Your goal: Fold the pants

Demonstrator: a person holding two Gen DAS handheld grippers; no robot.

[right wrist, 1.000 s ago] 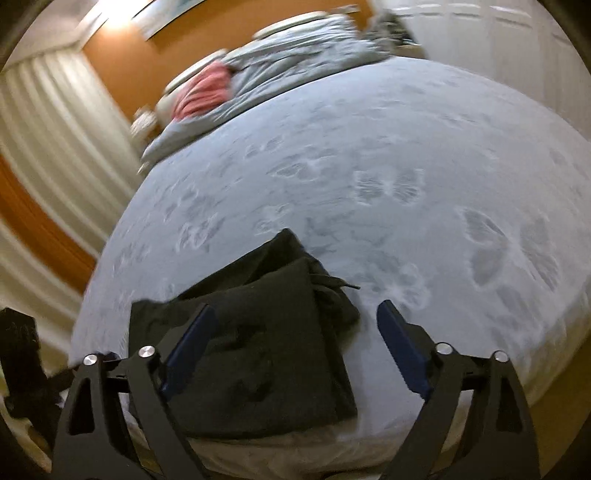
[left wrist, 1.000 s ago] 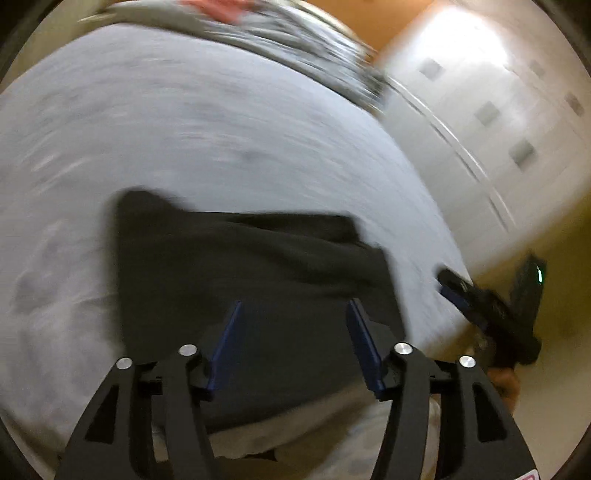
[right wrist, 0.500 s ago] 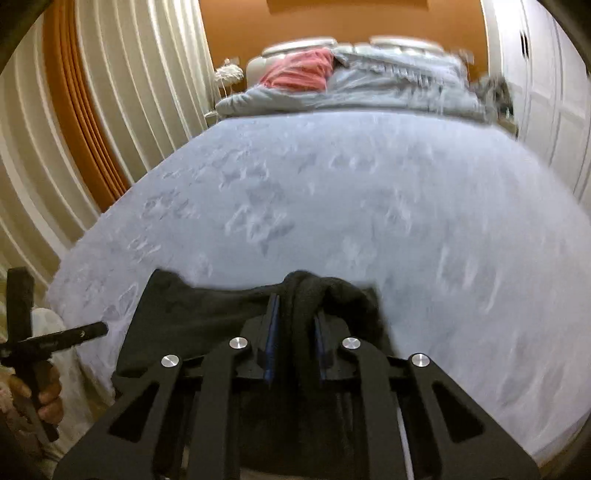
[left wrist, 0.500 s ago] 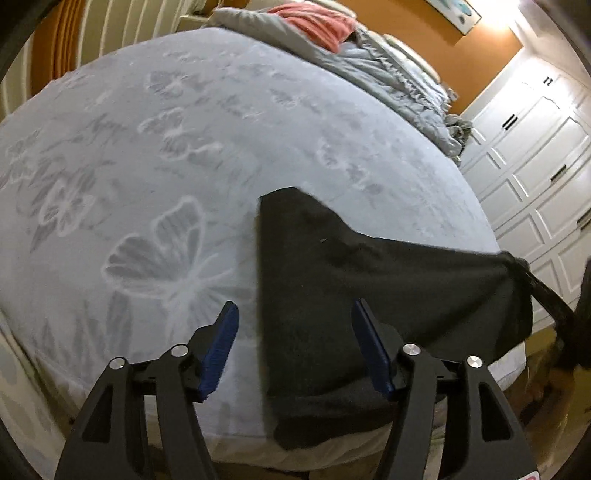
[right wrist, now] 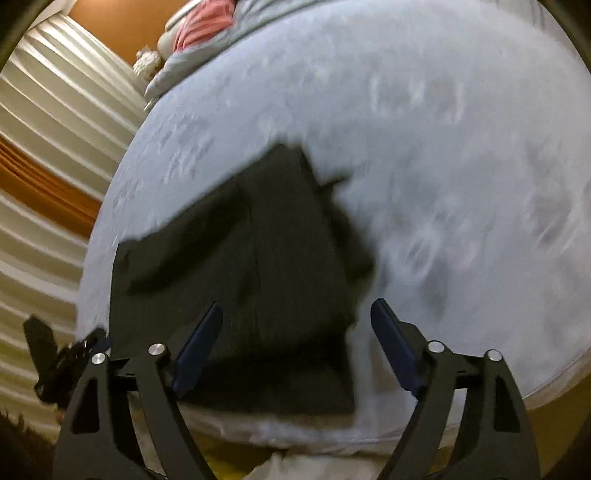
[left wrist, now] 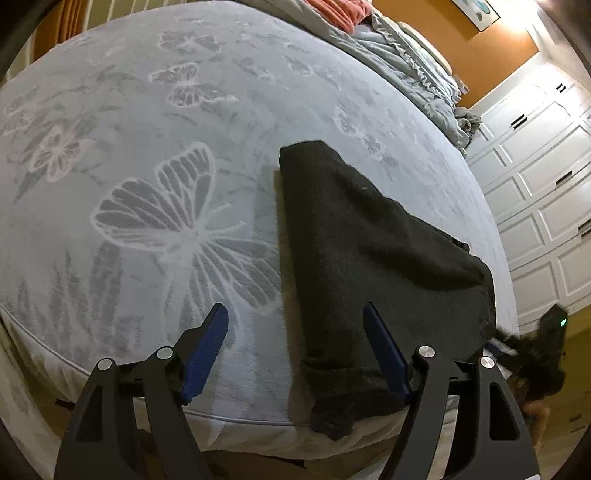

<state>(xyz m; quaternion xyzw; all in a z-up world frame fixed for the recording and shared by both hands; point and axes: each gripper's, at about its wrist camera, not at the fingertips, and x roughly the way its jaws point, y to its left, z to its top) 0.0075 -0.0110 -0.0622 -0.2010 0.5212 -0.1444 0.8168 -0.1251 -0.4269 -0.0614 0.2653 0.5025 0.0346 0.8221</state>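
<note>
Pants (left wrist: 373,266), dark and already doubled over, lie at the near edge of the bed (left wrist: 147,166) within reach, while left claw (left wrist: 295,332) and right claw (right wrist: 295,325) are both opening, gripping nothing.

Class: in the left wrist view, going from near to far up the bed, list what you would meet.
Left gripper, jaws opening and holding nothing → black pants → butterfly bedspread → grey duvet → red cloth → orange wall.
</note>
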